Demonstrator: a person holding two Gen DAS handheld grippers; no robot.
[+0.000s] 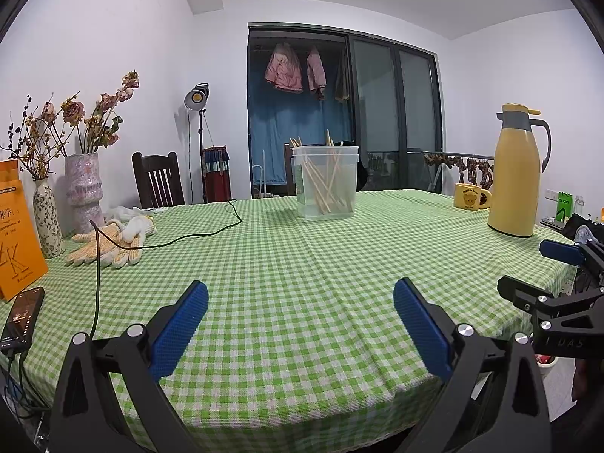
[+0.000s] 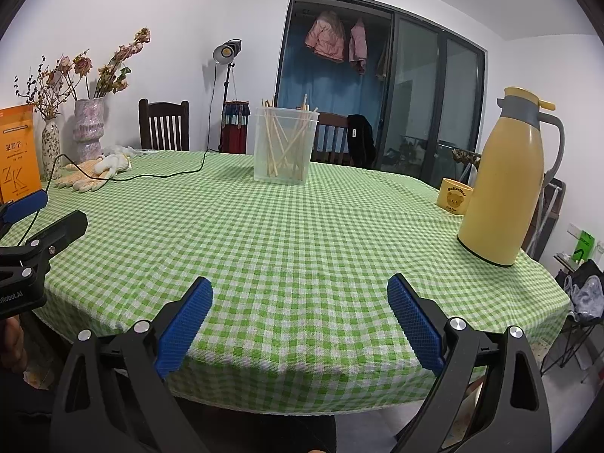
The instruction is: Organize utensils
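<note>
Left gripper (image 1: pixel 301 304) and right gripper (image 2: pixel 300 300) fingers apart over near table edge (image 2: pixel 302 396); chopstick container (image 2: pixel 284 147) well beyond

tablecloth (image 2: pixel 302 226): woven checked cloth, matt | container (image 2: pixel 284 147): clear, cloudy plastic | chopsticks (image 2: pixel 281 143): pale wood | flask (image 2: pixel 506 185): smooth yellow plastic, slight sheen | gloves (image 1: pixel 113 241): knitted cloth | gripper pads (image 1: pixel 181 324): blue, textured

Even, cool indoor light is filling both views, with a studio lamp (image 1: pixel 197 96) glowing by the wall. Fisheye bending is curving the edges (corners going black), while focus is staying sharp.
</note>
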